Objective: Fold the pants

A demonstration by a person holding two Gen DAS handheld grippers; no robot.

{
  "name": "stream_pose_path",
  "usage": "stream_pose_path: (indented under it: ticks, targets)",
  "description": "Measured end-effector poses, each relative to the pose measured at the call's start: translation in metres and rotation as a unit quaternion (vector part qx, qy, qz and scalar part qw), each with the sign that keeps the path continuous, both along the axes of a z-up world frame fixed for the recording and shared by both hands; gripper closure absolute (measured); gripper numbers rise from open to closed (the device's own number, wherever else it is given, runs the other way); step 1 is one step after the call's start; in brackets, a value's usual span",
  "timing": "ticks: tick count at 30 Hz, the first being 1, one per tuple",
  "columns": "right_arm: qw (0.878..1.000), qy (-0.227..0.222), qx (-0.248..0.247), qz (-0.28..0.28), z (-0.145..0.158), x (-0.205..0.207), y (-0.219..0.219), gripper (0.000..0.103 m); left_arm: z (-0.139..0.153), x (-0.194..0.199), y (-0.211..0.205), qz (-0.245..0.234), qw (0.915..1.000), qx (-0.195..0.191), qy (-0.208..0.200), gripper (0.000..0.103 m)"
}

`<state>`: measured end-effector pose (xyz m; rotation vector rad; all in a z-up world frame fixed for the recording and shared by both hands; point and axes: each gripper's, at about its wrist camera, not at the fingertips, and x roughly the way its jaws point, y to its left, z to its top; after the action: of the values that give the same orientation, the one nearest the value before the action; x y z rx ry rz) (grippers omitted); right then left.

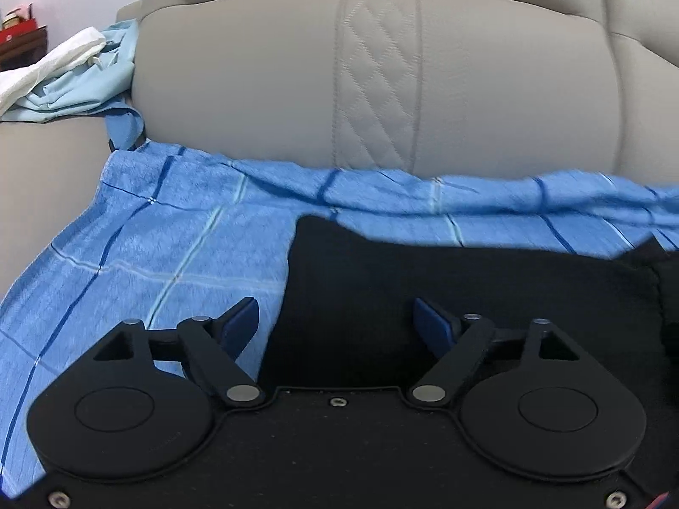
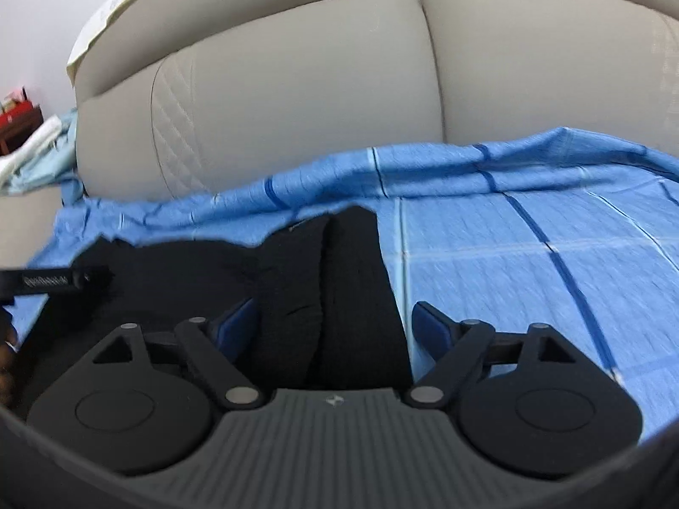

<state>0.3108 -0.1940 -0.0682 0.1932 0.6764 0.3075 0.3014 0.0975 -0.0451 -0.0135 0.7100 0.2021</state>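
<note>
1. Pants (image 1: 445,292), black and already doubled over themselves, lay on the blue checked towel (image 1: 169,246) that covered the sofa (image 1: 263,97) seat, so I had a flat, clean surface to fold on.
2. Measured from the sofa backrest, the pants sat just in front of it, their far edge near the towel's rumpled rim at the foot of the cushion.
3. My left gripper (image 1: 335,318) hung over the pants' left edge with its jaws spread wide and nothing pinched between the blue pads (image 1: 244,318); one pad stood over towel, the other over black cloth.
4. My right gripper (image 2: 335,318) was likewise spread wide, straddling the pants' right end, where two thick folds (image 2: 339,275) lay side by side; neither pad pressed the fabric.
5. I judged both tools were free of the cloth so the fold could settle on its own weight.
6. Beside the sofa backrest, off to its left, a heap of pale blue and white laundry (image 1: 72,80) waited apart.
</note>
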Motion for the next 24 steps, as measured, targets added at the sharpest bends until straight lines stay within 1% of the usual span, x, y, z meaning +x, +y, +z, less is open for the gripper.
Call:
stream_pose_path:
  ticks: [2, 4, 7, 8, 14, 18, 22, 24]
  targets:
    - [1.0, -0.003, -0.009, -0.003, 0.0, -0.015, -0.003, 0.013, -0.001, -0.015, -0.007, -0.01, 0.9999, 0.01, 0.003, 0.019]
    - [1.0, 0.004, -0.017, -0.007, -0.001, -0.028, -0.005, 0.011, -0.003, -0.03, -0.013, -0.019, 0.9996, 0.021, 0.007, 0.018]
    - [1.0, 0.007, -0.009, -0.013, -0.001, -0.044, -0.013, 0.011, -0.006, -0.052, -0.019, -0.024, 0.9993, 0.029, 0.002, 0.018]
    - [1.0, 0.008, -0.005, -0.016, -0.001, -0.048, -0.016, 0.011, -0.006, -0.058, -0.02, -0.024, 0.9993, 0.03, 0.002, 0.016]
    - [1.0, 0.004, 0.001, -0.021, -0.002, -0.068, -0.025, 0.008, -0.006, -0.087, -0.015, -0.015, 0.9998, 0.009, 0.005, 0.012]
    - [1.0, -0.016, -0.006, -0.023, 0.0, -0.082, -0.028, 0.006, -0.006, -0.099, -0.01, -0.008, 0.9999, 0.0, 0.008, 0.009]
    - [0.998, -0.057, -0.012, -0.032, 0.007, -0.103, -0.036, 0.003, -0.005, -0.106, -0.006, 0.001, 0.9999, -0.002, 0.011, 0.009]
    - [0.997, -0.07, -0.017, -0.036, 0.008, -0.112, -0.042, 0.002, -0.004, -0.11, -0.007, 0.005, 0.9999, -0.002, 0.013, 0.009]
